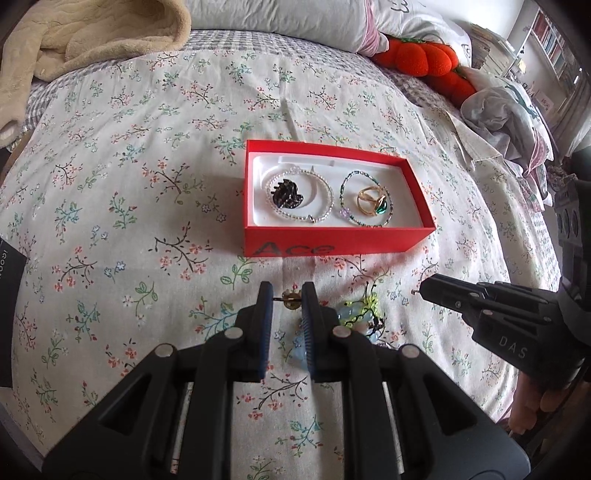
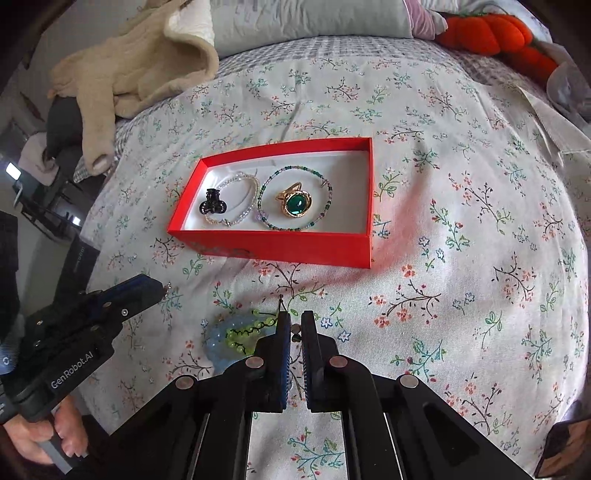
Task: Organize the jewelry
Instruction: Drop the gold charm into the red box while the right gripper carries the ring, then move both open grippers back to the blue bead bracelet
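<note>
A red box (image 1: 332,247) (image 2: 280,247) on the floral bedspread holds a black hair claw (image 1: 286,194), a clear bead bracelet (image 1: 325,192), a green bead bracelet (image 2: 295,168) and a gold ring with a green stone (image 2: 295,205). My left gripper (image 1: 287,295) is shut on a small gold earring (image 1: 290,297) just in front of the box. My right gripper (image 2: 293,326) is shut on a small dark earring (image 2: 295,334). A pale blue piece with yellow-green beads (image 1: 360,317) (image 2: 236,334) lies between the grippers.
A beige blanket (image 1: 92,33) and pillows (image 1: 295,18) lie at the head of the bed. Orange plush (image 1: 421,59) and crumpled clothes (image 1: 506,107) sit at the right. A black box (image 1: 9,314) lies at the left edge.
</note>
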`<state>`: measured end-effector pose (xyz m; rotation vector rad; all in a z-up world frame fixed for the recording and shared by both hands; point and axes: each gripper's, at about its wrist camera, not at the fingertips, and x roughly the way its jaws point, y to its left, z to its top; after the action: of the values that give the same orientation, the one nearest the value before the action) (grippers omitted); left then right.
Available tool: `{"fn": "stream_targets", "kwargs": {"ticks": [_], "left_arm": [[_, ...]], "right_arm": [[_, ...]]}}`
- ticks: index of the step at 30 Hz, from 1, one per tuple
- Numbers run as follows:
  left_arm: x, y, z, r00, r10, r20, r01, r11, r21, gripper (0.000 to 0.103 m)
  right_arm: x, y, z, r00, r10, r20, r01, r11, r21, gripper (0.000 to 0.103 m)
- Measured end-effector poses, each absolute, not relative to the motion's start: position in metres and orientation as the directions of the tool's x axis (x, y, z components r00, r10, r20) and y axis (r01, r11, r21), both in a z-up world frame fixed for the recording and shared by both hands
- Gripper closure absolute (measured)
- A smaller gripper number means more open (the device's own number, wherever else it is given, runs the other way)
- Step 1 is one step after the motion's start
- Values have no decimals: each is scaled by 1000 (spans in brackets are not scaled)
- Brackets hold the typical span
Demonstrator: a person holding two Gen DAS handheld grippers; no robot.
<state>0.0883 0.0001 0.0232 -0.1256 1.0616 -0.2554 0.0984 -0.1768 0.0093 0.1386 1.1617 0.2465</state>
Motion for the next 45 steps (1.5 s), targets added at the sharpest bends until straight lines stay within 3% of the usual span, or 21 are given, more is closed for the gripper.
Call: {"fn": "stream_targets", "kwargs": {"ticks": [10,28,35,39,45], "left_arm": [[119,-18,25,521,-308,-796,168,951,-258,86],[151,-41,6,517,-312,-797,177,950,-257,86],[140,-39,15,524,-296,-799,181,955,-235,78],[131,-34,19,520,-287,-804,179,958,-226,65],[118,-23,18,509,-261,-821,167,965,-203,61]], "right_arm": [[131,-192,23,463,324,-825,-76,942,328,97],[161,-204,4,445,316,-838,-26,940,340,97],[160,-202,6,447,312,-839,-29,942,335,97],[163,-202,8,452,318,-833,-31,939,341,96],[162,-202,12,465,319,-826,-30,938,345,92]]}}
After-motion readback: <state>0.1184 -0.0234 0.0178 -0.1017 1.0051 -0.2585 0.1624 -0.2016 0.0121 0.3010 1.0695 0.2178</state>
